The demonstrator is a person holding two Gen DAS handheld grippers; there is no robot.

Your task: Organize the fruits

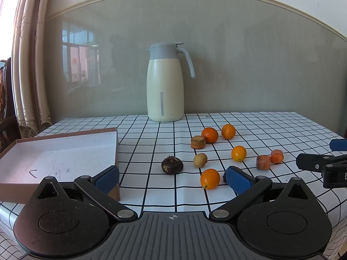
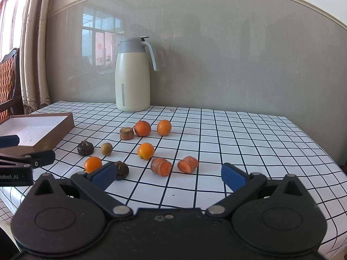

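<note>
Small oranges (image 1: 210, 179) (image 2: 145, 150), carrot chunks (image 1: 263, 162) (image 2: 161, 166), a tan longan (image 1: 200, 160) (image 2: 106, 149) and dark water chestnuts (image 1: 172, 164) (image 2: 121, 170) lie scattered on the checked tablecloth (image 1: 151, 179). An empty brown cardboard tray (image 1: 54, 158) (image 2: 34, 127) sits at the left. My left gripper (image 1: 173, 178) is open above the cloth, its left pad by the tray's corner, its right pad beside the nearest orange. My right gripper (image 2: 169, 174) is open just short of two carrot chunks, nothing between its fingers.
A cream thermos jug (image 1: 165, 82) (image 2: 132, 74) stands at the back against the grey wall. Curtains (image 1: 28, 65) and a wooden chair (image 2: 9, 82) are at the left. The table's right edge (image 2: 325, 151) drops off near the right gripper.
</note>
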